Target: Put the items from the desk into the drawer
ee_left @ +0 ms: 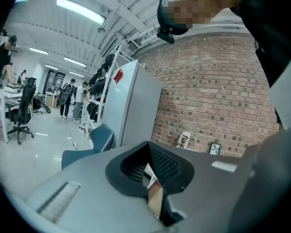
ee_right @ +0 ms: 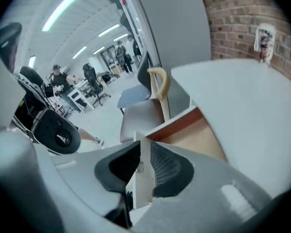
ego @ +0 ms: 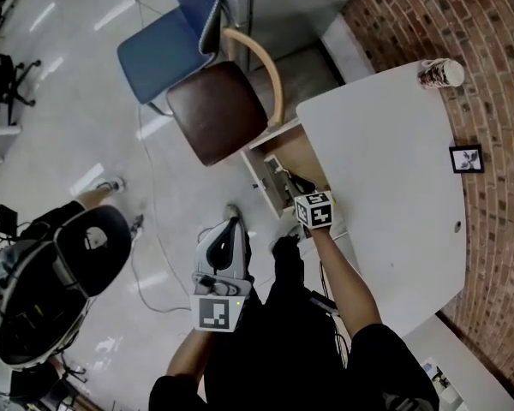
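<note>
left gripper [ego: 232, 223]: jaws pressed together, holding nothing, off the desk's near side. right gripper [ego: 298, 185]: jaws slightly spread, pinching nothing, above the open drawer [ego: 284, 148]. desk [ego: 385, 169]: cup [ego: 441, 73] upright at its far corner, beside the brick wall [ego: 497, 127]. likely light, thin-walled and tippy, so take it gently around mid-body.

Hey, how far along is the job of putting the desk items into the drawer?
Done: the drawer is open and small items already lie inside. In hand: nothing; the right gripper hangs open above the drawer, and the left gripper is shut and empty. Left: the cup at the far corner of the desk and the picture frame by the brick wall are not put away.
</note>
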### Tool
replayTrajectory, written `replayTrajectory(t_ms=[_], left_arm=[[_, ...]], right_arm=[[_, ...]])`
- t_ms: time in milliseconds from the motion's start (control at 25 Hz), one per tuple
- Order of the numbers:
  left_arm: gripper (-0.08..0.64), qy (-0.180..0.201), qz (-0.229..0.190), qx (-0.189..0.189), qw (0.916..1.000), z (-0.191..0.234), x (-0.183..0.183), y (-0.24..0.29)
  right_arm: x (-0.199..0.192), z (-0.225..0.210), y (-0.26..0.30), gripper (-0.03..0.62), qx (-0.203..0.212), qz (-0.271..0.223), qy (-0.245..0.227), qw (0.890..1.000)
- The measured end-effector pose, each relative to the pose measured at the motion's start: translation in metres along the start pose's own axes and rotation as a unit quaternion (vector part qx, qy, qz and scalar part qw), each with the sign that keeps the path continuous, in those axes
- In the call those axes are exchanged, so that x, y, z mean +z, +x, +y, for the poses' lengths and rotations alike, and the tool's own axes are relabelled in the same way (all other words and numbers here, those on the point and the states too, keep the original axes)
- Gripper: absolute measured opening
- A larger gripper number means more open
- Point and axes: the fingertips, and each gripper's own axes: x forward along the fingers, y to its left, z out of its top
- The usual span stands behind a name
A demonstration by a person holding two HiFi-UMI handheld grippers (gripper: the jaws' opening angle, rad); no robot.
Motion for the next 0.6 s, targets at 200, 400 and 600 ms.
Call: replayTrajectory(t_ms=[200, 400, 600], left_arm=[[0.020, 0.015, -0.046, -0.005, 0.9988, -0.017, 0.041, -0.016], [0.020, 0.039, -0.094, -0.019, 0.9946, -0.037, 0.081, -0.037], [0.020, 0.048, -0.118, -0.025, 0.9915, -0.059, 0.107, -0.058]], right_arm=[[0.095, 0.037, -0.123, 0.005, 0.011, -0.143, -0.010, 0.990], [0.168, 0.078, -0.254, 0.003, 0.019, -0.275, -0.050, 0.960], [0.187, 0.115, -0.355, 0.003, 0.017, -0.364, -0.103, 0.926]])
